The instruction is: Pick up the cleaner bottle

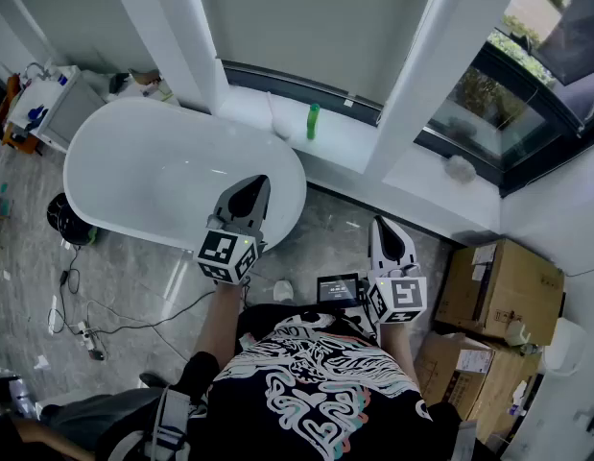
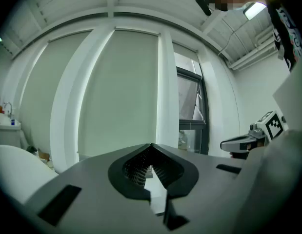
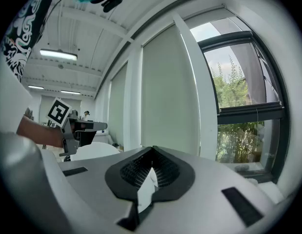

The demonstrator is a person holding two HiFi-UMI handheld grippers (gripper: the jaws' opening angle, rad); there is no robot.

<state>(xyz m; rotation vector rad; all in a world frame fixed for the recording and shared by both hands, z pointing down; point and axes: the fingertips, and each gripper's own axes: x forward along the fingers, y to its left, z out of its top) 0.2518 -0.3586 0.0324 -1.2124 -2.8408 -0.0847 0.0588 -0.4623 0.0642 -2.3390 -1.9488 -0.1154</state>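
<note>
The cleaner bottle (image 1: pixel 313 121), small and green, stands upright on the white window ledge (image 1: pixel 373 157) just past the bathtub's far end. My left gripper (image 1: pixel 263 181) hovers over the tub's right rim, pointing toward the ledge, well short of the bottle. Its jaws are shut with nothing between them (image 2: pixel 151 146). My right gripper (image 1: pixel 377 221) is held lower and to the right, above the floor, also shut and empty (image 3: pixel 151 149). Neither gripper view shows the bottle. Each gripper view shows the other gripper off to the side: the right gripper (image 2: pixel 241 143), the left gripper (image 3: pixel 85 126).
A white oval bathtub (image 1: pixel 114 147) fills the left. Cardboard boxes (image 1: pixel 498 291) are stacked at the right wall. Cables and a power strip (image 1: pixel 85 329) lie on the floor at left. A small screen (image 1: pixel 337 288) sits by my feet. A pale round object (image 1: pixel 460 168) rests on the ledge.
</note>
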